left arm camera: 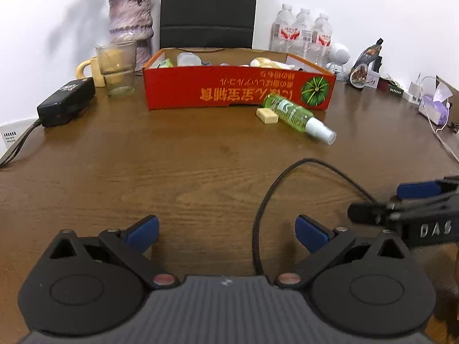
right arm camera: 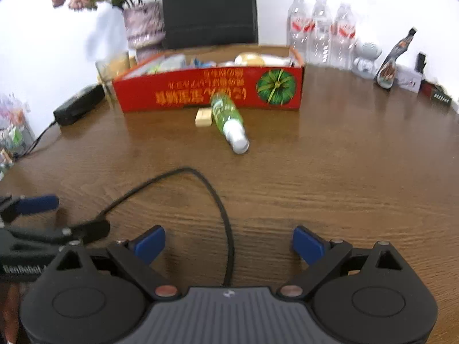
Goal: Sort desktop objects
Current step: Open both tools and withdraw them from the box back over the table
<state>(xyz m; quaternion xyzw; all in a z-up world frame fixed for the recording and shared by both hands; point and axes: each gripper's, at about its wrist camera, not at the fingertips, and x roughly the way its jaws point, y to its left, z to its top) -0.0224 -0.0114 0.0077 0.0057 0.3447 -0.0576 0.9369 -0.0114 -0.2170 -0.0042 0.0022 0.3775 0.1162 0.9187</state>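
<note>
Green spray bottle: a clear green plastic bottle with a white pump cap (left arm camera: 298, 118) lies on its side at centre-right of the left wrist frame, its base touching the front wall of the box; in the right wrist frame it (right arm camera: 229, 121) lies just above centre, cap toward the camera.
Eraser block: a small cream rectangular block (left arm camera: 267, 115) lies just left of the bottle, near the box front.
Red box: a shallow red cardboard tray with orange print and a green melon picture (left arm camera: 238, 89) sits at upper centre, with several pale items inside.
Table: a brown wood-grain tabletop (left arm camera: 172, 166) fills the middle of both frames; a black cable (left arm camera: 289, 172) loops across it.
Room: white wall behind; a black chair back (left arm camera: 208, 8) at top centre; a purple textured vase with dried pink flowers (left arm camera: 130, 17) at upper left; a clear glass (left arm camera: 117, 68) and a black power adapter (left arm camera: 66, 101) left of the box; three clear water bottles (left arm camera: 301, 31) at upper right.
Left gripper (left arm camera: 226, 230): blue-tipped jaws spread wide, holding nothing.
Right gripper (right arm camera: 228, 243): jaws likewise spread, empty.
</note>
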